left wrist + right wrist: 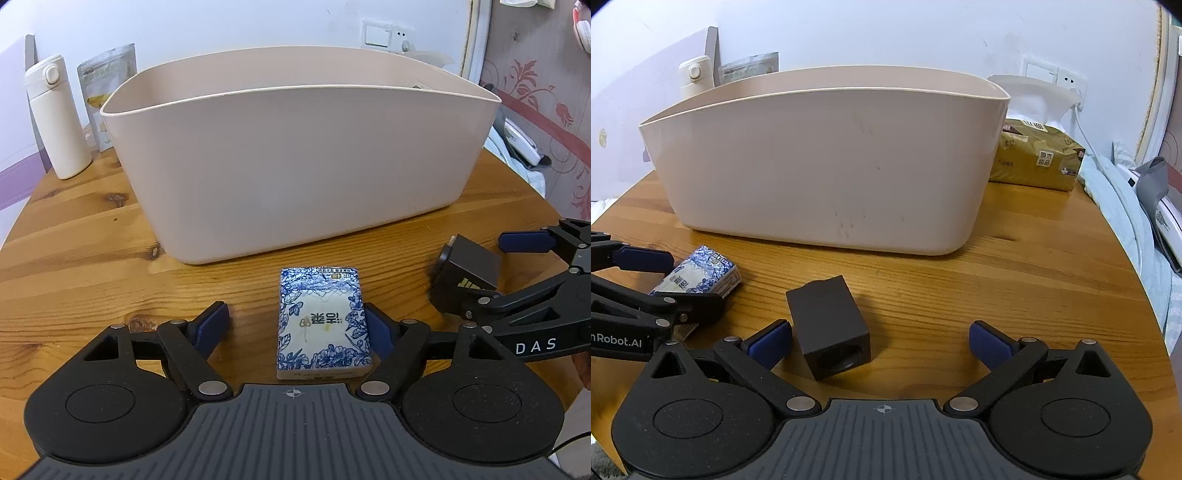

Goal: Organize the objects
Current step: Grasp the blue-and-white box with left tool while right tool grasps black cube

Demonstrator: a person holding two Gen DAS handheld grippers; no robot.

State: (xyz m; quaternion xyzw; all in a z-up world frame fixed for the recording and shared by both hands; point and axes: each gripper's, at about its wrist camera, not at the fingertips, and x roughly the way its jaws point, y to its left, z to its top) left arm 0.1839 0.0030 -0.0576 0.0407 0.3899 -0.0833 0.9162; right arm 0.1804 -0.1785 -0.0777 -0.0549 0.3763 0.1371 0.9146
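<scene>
A blue-and-white floral tissue pack (322,322) lies on the wooden table (74,258) in front of a large beige plastic bin (295,158). My left gripper (297,326) is open around the pack, its right pad touching the pack's side, its left pad apart. A black charger block (829,326) lies to the right of the pack. My right gripper (881,341) is open around the block, the left pad close beside it. The block (463,275) and the right gripper (506,273) show in the left wrist view; the pack (698,275) and the left gripper (683,288) show in the right wrist view.
A white flask (55,118) and a foil pouch (107,92) stand behind the bin on the left. A yellow-brown tissue package (1038,155) lies at the bin's right (827,162). The round table edge (1137,266) drops off at the right, beside bedding.
</scene>
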